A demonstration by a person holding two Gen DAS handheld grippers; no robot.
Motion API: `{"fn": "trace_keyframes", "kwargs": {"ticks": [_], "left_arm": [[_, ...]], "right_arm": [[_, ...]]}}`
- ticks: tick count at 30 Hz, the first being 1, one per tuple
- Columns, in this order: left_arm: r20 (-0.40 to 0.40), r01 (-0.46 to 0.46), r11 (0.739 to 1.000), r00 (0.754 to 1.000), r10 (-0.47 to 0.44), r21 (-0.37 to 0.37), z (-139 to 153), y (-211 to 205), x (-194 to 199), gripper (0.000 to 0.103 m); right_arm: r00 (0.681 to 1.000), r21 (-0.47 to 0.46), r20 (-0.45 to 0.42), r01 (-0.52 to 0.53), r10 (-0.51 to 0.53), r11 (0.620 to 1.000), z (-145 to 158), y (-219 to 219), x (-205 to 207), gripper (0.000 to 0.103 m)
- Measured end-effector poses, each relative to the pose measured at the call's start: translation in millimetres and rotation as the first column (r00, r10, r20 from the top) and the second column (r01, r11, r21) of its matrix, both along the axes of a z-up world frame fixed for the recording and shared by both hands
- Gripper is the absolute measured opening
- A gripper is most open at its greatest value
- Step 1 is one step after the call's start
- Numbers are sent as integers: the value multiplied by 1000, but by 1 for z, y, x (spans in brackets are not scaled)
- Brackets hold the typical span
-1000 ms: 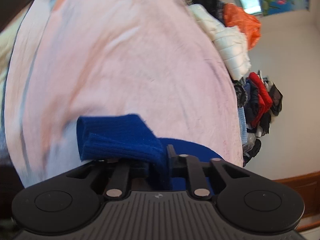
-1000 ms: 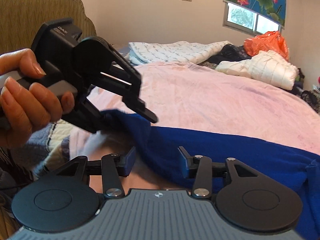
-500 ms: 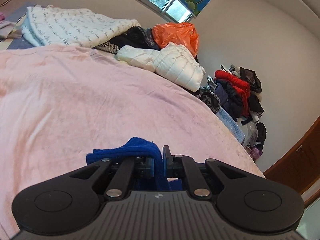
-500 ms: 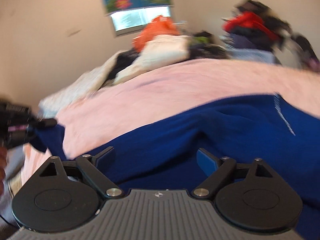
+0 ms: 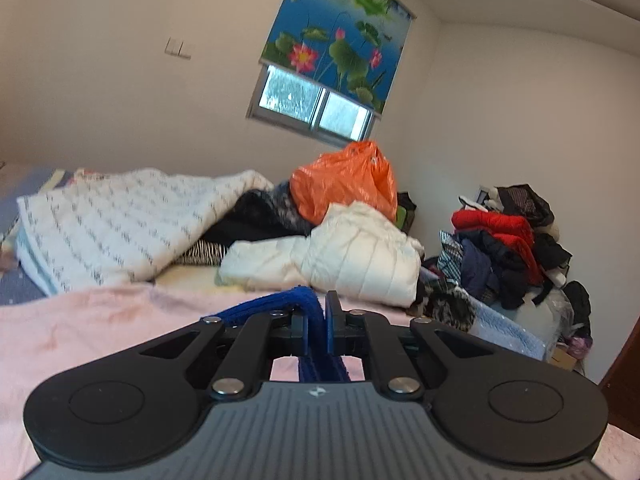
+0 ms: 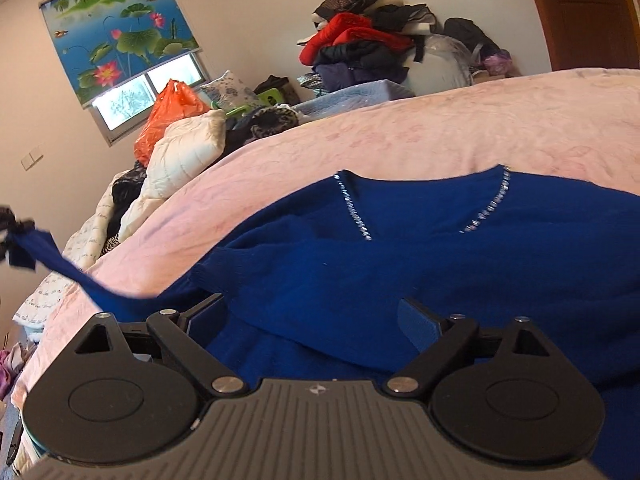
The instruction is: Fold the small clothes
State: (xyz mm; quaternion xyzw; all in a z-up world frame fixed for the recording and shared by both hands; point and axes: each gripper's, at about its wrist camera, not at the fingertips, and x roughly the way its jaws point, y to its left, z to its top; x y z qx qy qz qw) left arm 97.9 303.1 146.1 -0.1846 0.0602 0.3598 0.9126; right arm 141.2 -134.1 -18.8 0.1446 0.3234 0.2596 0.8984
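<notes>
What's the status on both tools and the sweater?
Left tool shut on blue sweater sleeve. Right tool open over sweater body, jaws just widened. Nothing blocking on pink blanket.

Both wrist views low over bed (image 5: 100, 320), sharing lotus blind (image 5: 340, 36).

Soft daylight enters through the small sliding window (image 5: 314, 106) under the lotus-print roller blind (image 5: 340, 28), whose panes glare white. Walls look evenly lit, shadows faint. Both fisheye views bend strongly at the edges, corners dark. The white quilted blanket (image 5: 108, 224) at far left is slightly blurred.
</notes>
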Motion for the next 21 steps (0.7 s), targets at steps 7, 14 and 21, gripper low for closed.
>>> {"fn": "trace_keyframes", "kwargs": {"ticks": [7, 14, 21], "left_arm": [[36, 225, 967, 972, -231, 121, 38, -80, 49, 8], [-52, 643, 760, 765, -642, 89, -5, -203, 82, 8], [-150, 853, 522, 517, -843, 6, -57, -299, 96, 8]], "right_arm": [[999, 1, -20, 50, -50, 999, -8, -26, -4, 95], [986, 60, -42, 163, -160, 985, -11, -63, -6, 96], [964, 120, -49, 267, -263, 956, -14, -105, -13, 97]]}}
